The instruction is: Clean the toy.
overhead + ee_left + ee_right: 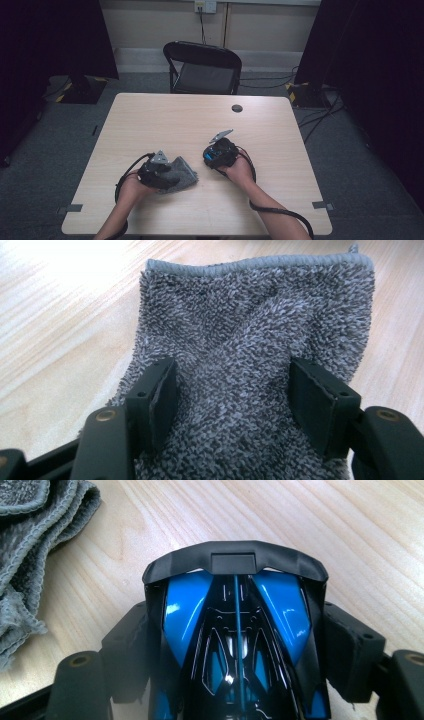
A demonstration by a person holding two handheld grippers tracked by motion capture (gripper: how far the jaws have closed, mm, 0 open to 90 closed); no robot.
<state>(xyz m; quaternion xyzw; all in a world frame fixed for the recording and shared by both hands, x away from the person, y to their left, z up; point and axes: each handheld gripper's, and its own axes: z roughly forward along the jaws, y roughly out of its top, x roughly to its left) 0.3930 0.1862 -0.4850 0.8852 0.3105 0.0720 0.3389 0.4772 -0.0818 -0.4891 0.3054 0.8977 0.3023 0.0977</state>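
A grey terry cloth [250, 305] lies bunched on the wooden table [175, 115], near the front left [184, 174]. My left gripper [235, 385] has the cloth squeezed narrow between its two pads, low over the table [169, 175]. To its right, my right gripper [212, 154] is shut on a glossy blue and black toy car [235, 605], with a pad against each side of the body [240, 630]. The car's black spoiler [235, 560] points away from the camera. In the right gripper view the folded cloth [30, 530] sits at the upper left, apart from the car.
A small dark round disc [237, 108] is set in the table's far side. A black folding chair [205, 70] stands behind the table. Tape marks [75, 208] sit at the front corners, and cables run across the floor at the right.
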